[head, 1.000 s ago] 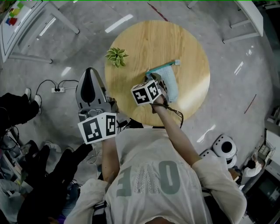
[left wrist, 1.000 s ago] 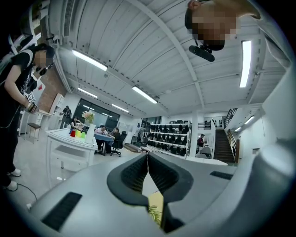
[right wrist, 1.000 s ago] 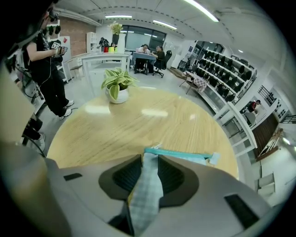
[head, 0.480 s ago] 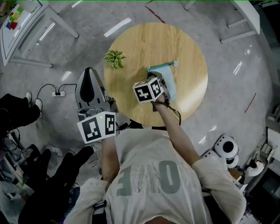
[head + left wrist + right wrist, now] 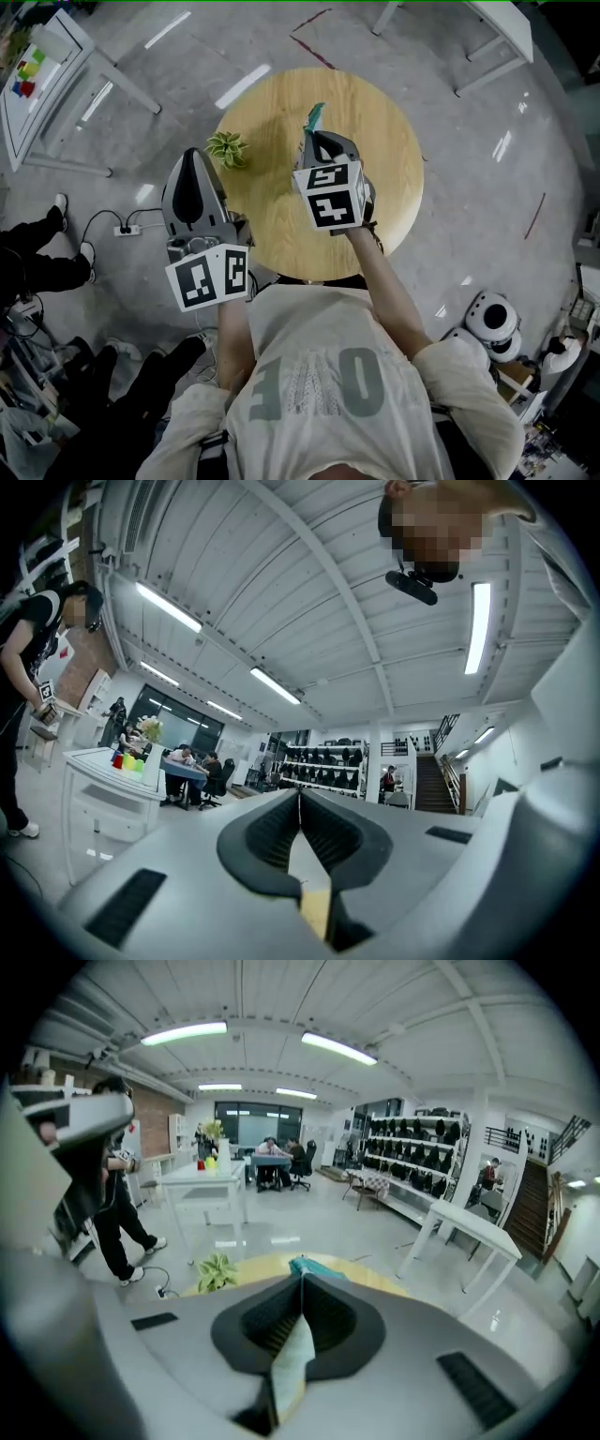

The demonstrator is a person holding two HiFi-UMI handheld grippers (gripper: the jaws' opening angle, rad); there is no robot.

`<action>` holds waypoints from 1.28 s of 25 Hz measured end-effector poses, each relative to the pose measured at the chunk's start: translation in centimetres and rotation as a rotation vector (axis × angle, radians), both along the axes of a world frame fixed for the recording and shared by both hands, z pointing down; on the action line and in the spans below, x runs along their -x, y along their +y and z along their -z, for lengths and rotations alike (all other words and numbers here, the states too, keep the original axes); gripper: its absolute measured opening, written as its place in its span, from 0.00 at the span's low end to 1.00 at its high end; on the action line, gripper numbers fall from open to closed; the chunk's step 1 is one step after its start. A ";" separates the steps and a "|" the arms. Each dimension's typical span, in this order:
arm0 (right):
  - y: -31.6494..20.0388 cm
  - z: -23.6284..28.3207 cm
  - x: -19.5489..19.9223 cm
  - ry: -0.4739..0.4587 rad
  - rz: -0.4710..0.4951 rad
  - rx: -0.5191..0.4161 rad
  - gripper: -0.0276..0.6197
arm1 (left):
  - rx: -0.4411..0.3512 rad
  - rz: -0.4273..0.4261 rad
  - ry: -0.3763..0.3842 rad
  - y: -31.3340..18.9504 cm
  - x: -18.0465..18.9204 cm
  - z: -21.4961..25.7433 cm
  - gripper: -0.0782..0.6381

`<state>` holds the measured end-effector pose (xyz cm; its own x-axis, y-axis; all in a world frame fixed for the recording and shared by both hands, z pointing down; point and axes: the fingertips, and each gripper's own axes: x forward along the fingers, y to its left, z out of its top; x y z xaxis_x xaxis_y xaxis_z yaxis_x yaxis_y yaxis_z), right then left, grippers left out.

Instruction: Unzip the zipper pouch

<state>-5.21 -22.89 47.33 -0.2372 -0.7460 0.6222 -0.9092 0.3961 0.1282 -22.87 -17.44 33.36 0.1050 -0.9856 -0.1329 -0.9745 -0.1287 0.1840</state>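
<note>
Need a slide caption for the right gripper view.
Right tongs shut on the teal pouch, held over a round wooden table with a small plant.

A round wooden table (image 5: 272,230) stands mid-frame on a glossy grey floor (image 5: 469,141); a white table (image 5: 37,80) sits upper left; strip lights (image 5: 183,1032) line the ceiling (image 5: 281,997).

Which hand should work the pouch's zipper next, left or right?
Probably left. The right tongs are shut on the teal fabric zipper pouch, holding it; the left tongs are shut on nothing, free beside the round wooden table.
</note>
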 end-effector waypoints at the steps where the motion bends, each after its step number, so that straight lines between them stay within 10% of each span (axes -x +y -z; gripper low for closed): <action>1: 0.2 1.7 -0.3 -0.048 0.007 -0.033 0.09 | -0.007 -0.010 0.002 0.1 -0.6 0.5 0.15; 15: 7.4 20.3 -8.9 -0.405 0.084 -0.560 0.09 | -0.092 -0.196 0.004 0.8 -10.1 6.5 0.15; 26: 10.9 22.9 -13.0 -0.504 0.071 -0.621 0.09 | -0.115 -0.223 -0.005 1.5 -13.2 8.8 0.15; 32: 11.8 24.4 -12.4 -0.472 0.246 -0.668 0.09 | -0.148 -0.559 0.130 1.9 -17.6 12.9 0.16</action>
<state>7.23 -11.06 22.92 -0.5643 -0.8145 -0.1348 -0.8242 0.5653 0.0345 -5.23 -15.54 20.43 0.5766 -0.7554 -0.3113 -0.7220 -0.6494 0.2386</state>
